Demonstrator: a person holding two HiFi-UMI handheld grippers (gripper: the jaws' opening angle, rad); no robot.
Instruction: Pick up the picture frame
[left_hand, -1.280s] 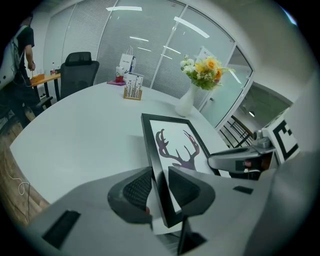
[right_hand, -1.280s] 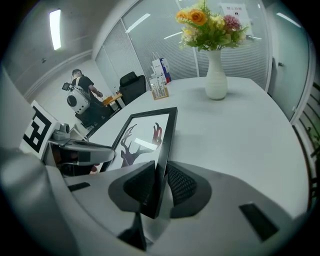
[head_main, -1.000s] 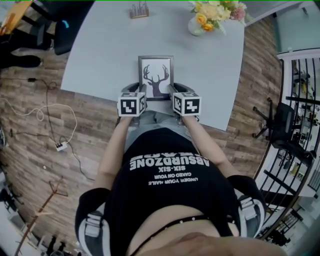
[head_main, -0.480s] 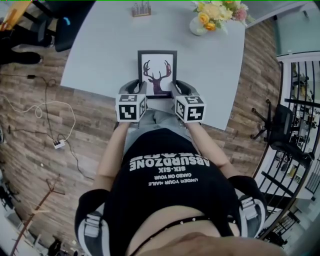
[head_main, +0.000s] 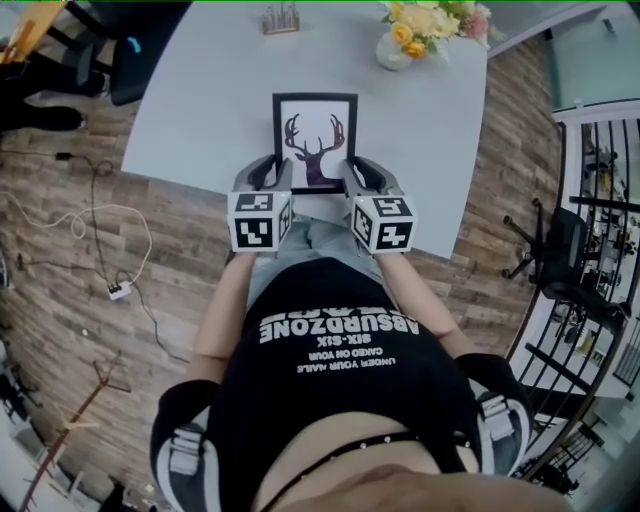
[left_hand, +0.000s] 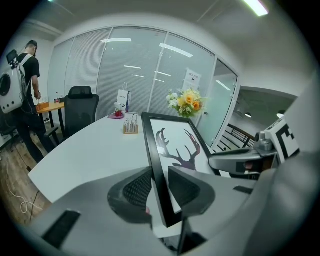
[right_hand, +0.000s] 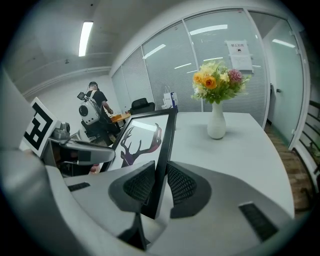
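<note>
Picture frame points lengthwise away over table, antlers farthest.

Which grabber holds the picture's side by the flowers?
The right gripper. Its jaws pinch the right edge of the picture frame, the side where the vase of flowers stands. The left gripper pinches the opposite edge.

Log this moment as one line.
left gripper: shut on frame left edge | right gripper: shut on right edge | frame: picture side up, over table near edge
</note>
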